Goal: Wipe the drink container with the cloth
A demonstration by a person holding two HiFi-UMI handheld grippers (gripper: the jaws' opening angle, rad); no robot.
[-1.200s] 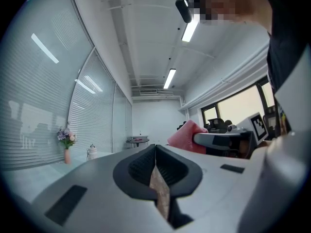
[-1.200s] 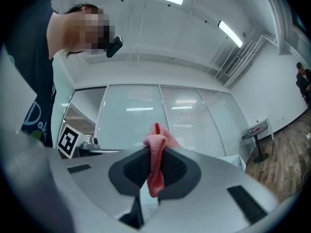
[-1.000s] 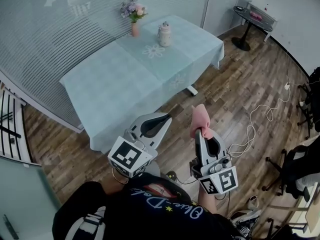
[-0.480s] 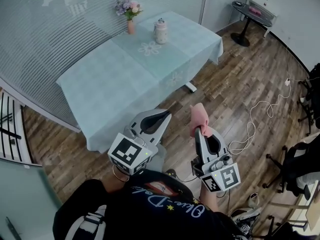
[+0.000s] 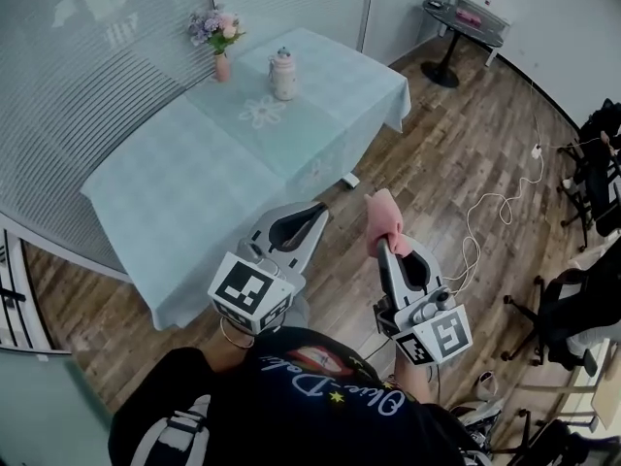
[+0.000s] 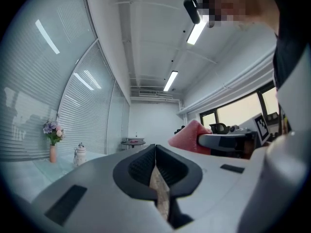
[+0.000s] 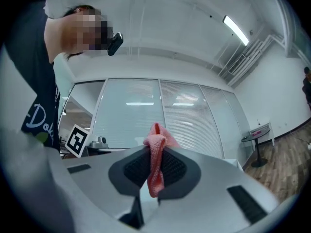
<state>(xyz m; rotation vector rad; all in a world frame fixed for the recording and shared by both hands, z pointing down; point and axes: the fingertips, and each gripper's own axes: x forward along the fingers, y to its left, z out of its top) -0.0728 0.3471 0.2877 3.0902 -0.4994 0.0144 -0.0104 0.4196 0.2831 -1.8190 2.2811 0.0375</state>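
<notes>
Worktop [image 5: 175,197] draped in a pale green tablecloth [image 5: 320,153], standing on a wood-plank floor [image 5: 437,144]. 2 things stand upright on it, near each other but apart: a pink vase of flowers [image 5: 221,62] at 11 o'clock from its centre, and the white drink container [image 5: 283,76] at 1 o'clock. A white cable [image 5: 490,216] lies on the floor at 3 o'clock.

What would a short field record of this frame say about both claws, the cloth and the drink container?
left claw: shut, empty
right claw: shut on pink folded cloth
drink container: white lidded bottle, upright on pale blue clothed table, beside pink flower vase
position: both claws well short of the bottle
wiping: not yet begun
</notes>
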